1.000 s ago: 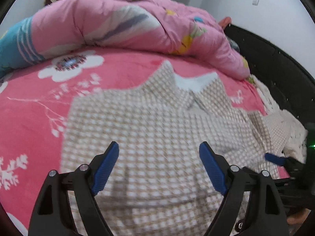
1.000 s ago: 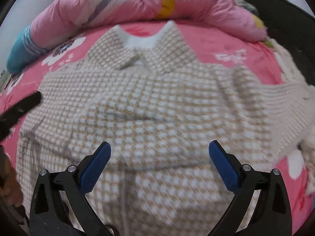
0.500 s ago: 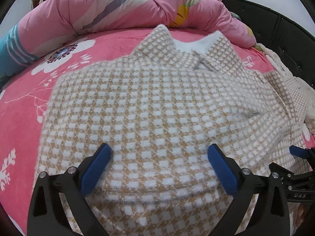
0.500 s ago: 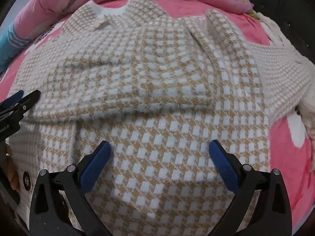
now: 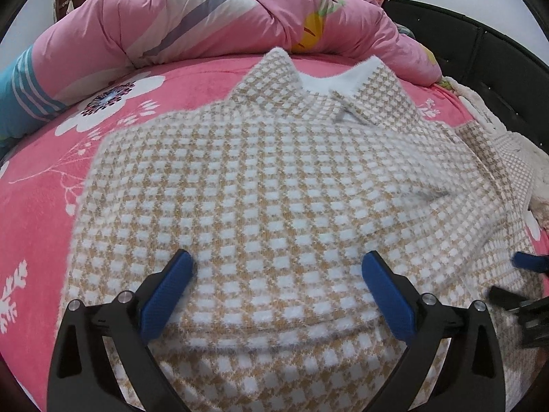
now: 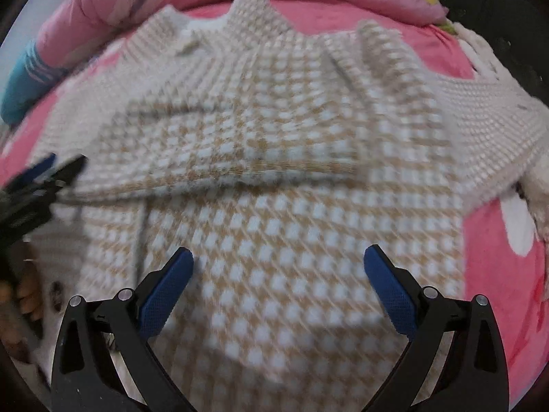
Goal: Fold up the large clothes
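A: Left wrist view first. The checked sweater (image 5: 274,185) lies spread on the pink bedspread (image 5: 37,206), collar away from us toward the rolled quilt (image 5: 206,17), hem toward the camera. The left gripper (image 5: 278,274) hangs over the sweater's lower middle, jaws spread wide, nothing pinched between the blue pads; they have just been opening.

B: So the garment's long axis runs straight out from the tongs, collar to hem?

A: Near enough, yes. A folded layer crosses the sweater's body, and its edge lies just below the fingertips.

B: Over to the right wrist view.

A: Blurry here. The right gripper (image 6: 278,267) is also wide apart and empty, poised over the sweater's (image 6: 274,178) lower half. One sleeve (image 6: 487,130) trails off the sweater's right side, unfolded, I'd say, though the smear makes that edge hard to read.

B: Which hand is closer to it?

A: The right, clearly. The left gripper (image 6: 48,171) sits at the sweater's far left edge, a hand (image 6: 24,295) below it. My call: that sleeve folds inward next, across the body.
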Motion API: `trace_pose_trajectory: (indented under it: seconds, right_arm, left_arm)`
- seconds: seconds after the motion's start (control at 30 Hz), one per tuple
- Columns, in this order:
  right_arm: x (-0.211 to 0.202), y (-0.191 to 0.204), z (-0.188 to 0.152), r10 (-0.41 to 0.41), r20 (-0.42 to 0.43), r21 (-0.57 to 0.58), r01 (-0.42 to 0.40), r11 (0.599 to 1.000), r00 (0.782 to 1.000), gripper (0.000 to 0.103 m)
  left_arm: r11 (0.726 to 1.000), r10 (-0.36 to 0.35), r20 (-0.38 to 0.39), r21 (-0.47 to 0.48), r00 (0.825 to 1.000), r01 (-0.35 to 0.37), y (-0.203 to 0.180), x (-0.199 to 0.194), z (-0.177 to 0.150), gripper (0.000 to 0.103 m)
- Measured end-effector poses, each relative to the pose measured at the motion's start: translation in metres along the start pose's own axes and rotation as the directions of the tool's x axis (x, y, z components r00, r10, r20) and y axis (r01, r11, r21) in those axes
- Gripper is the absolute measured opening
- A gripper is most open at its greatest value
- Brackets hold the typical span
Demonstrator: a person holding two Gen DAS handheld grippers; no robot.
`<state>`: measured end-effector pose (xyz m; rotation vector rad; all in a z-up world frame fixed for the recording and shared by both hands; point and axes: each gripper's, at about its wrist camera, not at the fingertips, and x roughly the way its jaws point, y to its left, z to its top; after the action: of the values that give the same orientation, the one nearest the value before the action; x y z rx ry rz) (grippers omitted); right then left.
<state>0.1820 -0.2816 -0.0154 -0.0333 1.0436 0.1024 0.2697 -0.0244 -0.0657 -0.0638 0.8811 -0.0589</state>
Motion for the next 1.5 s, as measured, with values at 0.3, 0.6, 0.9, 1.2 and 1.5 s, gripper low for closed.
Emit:
trace_pose_trajectory:
  seconds: [0.3,0.6,0.9,1.2,1.5]
  right_arm:
    - [-0.105,-0.179,-0.006,0.029,0.29,0.252,-0.105,0.962,0.957,0.095]
    - [-0.085,-0.36,0.043,0.051,0.375,0.574,-0.275,0.772,0.926,0.069]
    - [-0.016,-0.441,0.073,0.073,0.344,0.734,-0.317,0.6,0.936,0.044]
    - [-0.03,-0.432,0.068,0.009,0.344,0.721,-0.27,0.639,0.939,0.021]
    - [-0.144,-0.358,0.094,-0.084,0.442,0.574,-0.209,0.792,0.893,0.016]
  left_arm:
    - [1.0,-0.011,0.004,-0.009,1.0,0.011,0.001,0.0,-0.001,0.098]
    - [1.0,-0.013,0.013,-0.011,1.0,0.014,0.003,-0.001,-0.003,0.098]
    - [1.0,-0.008,0.023,-0.01,1.0,0.008,0.003,-0.001,-0.004,0.098]
    - [1.0,-0.002,0.033,-0.01,0.999,0.003,0.003,-0.001,-0.005,0.098]
    - [1.0,-0.003,0.042,-0.013,0.999,0.004,0.003,-0.002,-0.009,0.098]
